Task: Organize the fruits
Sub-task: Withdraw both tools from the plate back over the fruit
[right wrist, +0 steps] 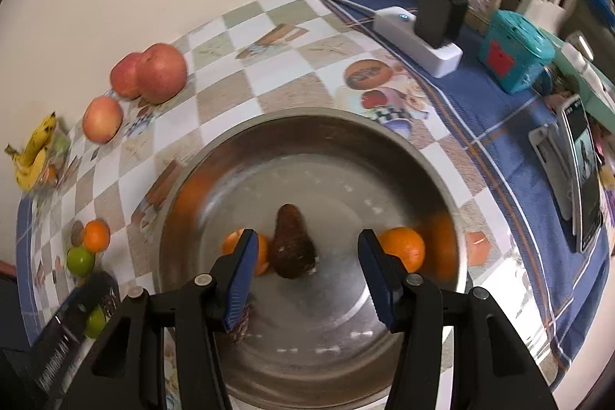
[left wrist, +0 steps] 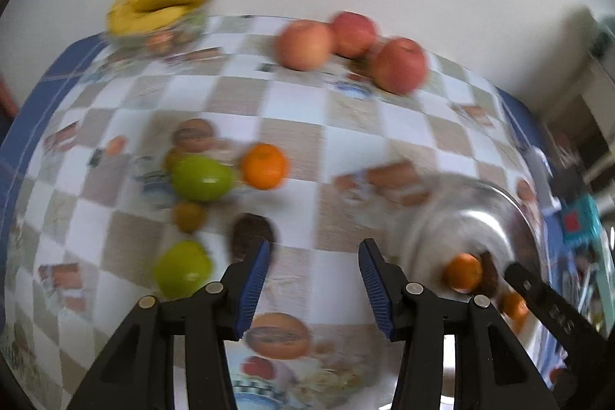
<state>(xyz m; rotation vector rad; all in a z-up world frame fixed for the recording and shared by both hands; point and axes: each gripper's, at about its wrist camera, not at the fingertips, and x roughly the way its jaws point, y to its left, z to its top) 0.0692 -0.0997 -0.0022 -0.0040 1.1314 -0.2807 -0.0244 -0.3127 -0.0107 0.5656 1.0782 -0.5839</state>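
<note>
A steel bowl [right wrist: 292,120] holds two oranges [right wrist: 403,250] and a brown avocado-like fruit [right wrist: 292,246]. My right gripper [right wrist: 305,279] is open and empty just above the bowl. My left gripper [left wrist: 313,289] is open and empty over the checked cloth, left of the bowl [left wrist: 496,202]. On the cloth ahead of it lie two green fruits [left wrist: 201,177], an orange [left wrist: 265,166], a small brown kiwi [left wrist: 190,216] and a dark brown fruit [left wrist: 251,231] by the left finger. Three apples [left wrist: 351,47] and a banana bunch [left wrist: 161,6] lie at the back.
A white power strip with a black adapter [right wrist: 426,33], a teal box [right wrist: 513,52] and a phone on a stand [right wrist: 580,171] sit on the blue cloth edge to the right. The wall runs behind the table.
</note>
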